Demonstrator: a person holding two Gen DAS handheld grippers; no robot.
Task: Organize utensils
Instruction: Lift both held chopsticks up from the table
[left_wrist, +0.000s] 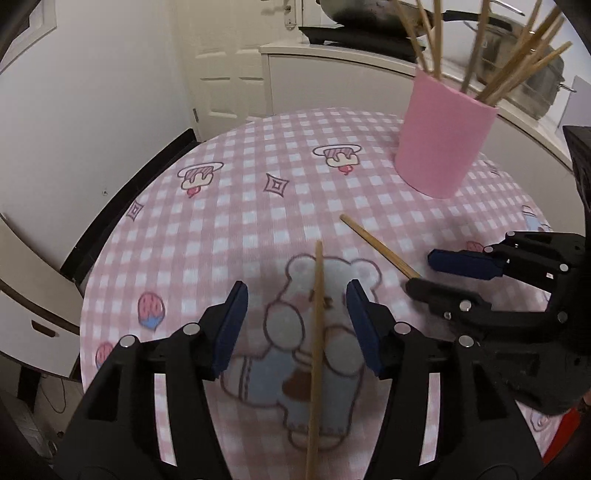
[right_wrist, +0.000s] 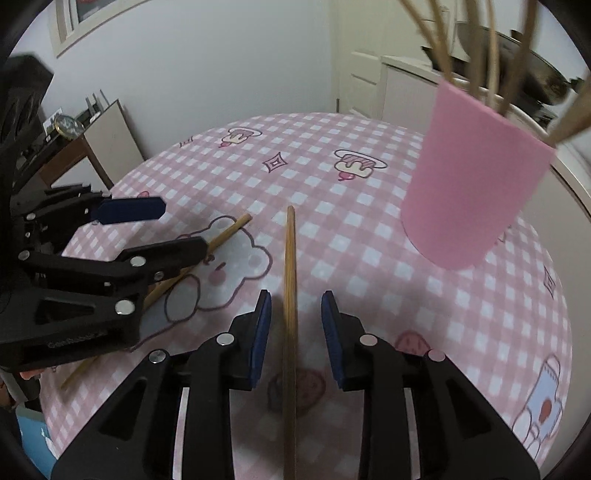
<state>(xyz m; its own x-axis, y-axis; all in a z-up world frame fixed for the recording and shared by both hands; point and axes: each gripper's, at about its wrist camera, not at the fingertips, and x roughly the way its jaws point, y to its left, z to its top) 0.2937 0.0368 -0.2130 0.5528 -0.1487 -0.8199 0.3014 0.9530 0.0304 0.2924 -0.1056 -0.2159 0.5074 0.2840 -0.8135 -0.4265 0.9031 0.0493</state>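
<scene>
While left gripper (left_wrist: 295, 325) hangs over checked tablecloth (left_wrist: 229, 221), left wrist view: jaws roughly half open, chopstick (left_wrist: 317, 350) between pads, touching neither (contact with cloth cannot tell). Pink cup (left_wrist: 443, 140) upright far right, holding chopstick bundle (left_wrist: 517, 66). Right gripper (left_wrist: 436, 271) at right, second chopstick (left_wrist: 376, 245) running under its fingers.

Right wrist view: right gripper (right_wrist: 295, 317) jaws narrowly parted, second chopstick (right_wrist: 290, 314) between pads, gaps both sides. Left gripper (right_wrist: 173, 229) at left, parted over chopstick (right_wrist: 227, 232). Pink cup (right_wrist: 476, 177) upper right.
</scene>
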